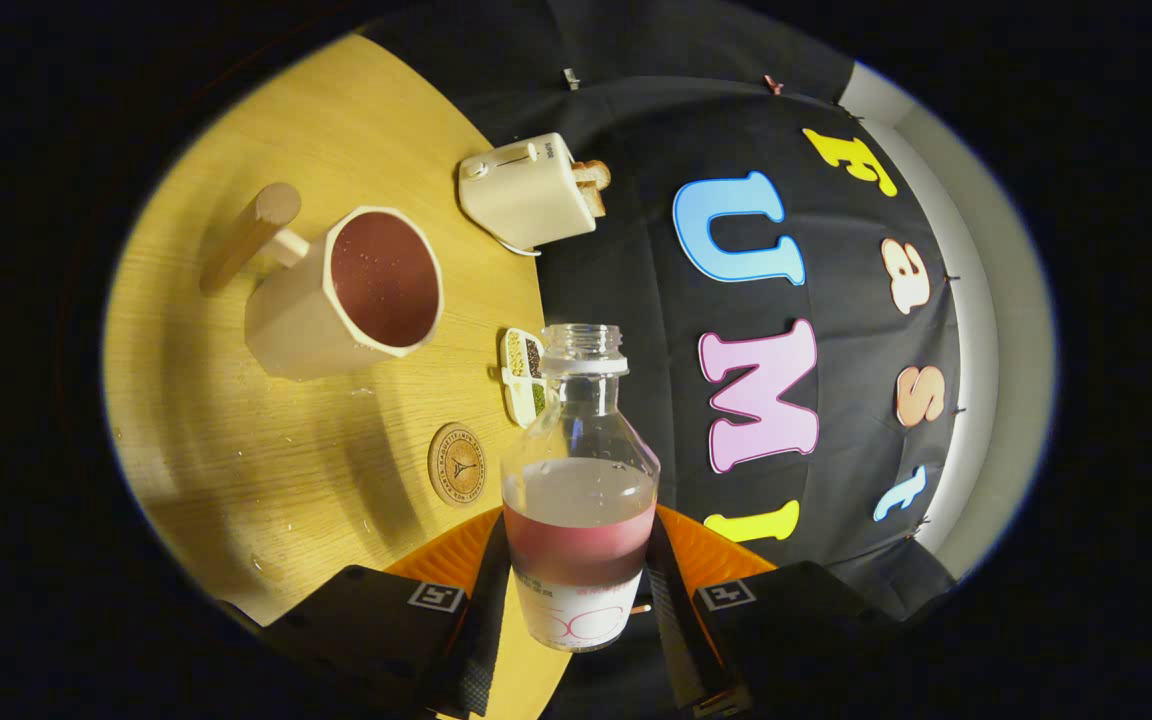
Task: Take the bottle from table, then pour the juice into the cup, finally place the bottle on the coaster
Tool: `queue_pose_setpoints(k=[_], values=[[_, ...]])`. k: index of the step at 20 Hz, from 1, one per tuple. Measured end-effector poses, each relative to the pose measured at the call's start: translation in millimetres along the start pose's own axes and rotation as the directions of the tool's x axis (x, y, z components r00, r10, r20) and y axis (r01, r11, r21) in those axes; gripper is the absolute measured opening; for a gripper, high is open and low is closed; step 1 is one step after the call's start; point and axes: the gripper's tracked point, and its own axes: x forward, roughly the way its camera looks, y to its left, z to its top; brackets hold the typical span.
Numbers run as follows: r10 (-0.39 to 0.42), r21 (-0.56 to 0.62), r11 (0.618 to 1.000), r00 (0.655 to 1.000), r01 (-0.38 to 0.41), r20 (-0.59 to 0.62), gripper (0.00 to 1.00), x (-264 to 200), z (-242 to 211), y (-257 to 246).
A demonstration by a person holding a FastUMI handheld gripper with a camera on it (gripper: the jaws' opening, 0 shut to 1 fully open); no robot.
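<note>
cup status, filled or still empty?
Filled. The cup on the table holds dark red juice near its rim. The bottle, uncapped and part full, sits clamped between the gripper fingers.

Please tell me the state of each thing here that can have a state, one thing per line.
Hand-held gripper: shut on the bottle.
Bottle: uncapped, lifted off the table, part full of red juice.
Cup: filled with red juice, stands on the table.
Coaster: bare, lies flat.
Toaster: holds bread in its slot.
</note>
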Motion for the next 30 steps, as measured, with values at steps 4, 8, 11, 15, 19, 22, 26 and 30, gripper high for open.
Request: queue_pose_setpoints(k=[4,8,11,15,19,22,26,30], values=[[0.016,-0.067,0.998,1.000,-0.015,0.010,0.69,1.7,3.3,-0.3],[0.024,-0.174,0.985,0.999,-0.017,0.036,0.69,8.8,11.0,0.7],[0.031,-0.236,0.972,0.998,-0.017,0.055,0.69,5.3,15.0,6.3],[0.030,-0.275,0.961,0.998,-0.013,0.058,0.69,5.6,17.4,10.1],[0.038,-0.305,0.952,0.997,-0.018,0.060,0.69,7.9,17.0,15.6],[0.035,-0.323,0.946,0.997,-0.013,0.062,0.69,10.1,16.1,18.6],[0.038,-0.344,0.939,0.997,-0.013,0.067,0.69,10.9,15.6,19.9],[0.037,-0.369,0.929,0.997,-0.008,0.073,0.69,14.1,15.5,18.6]])
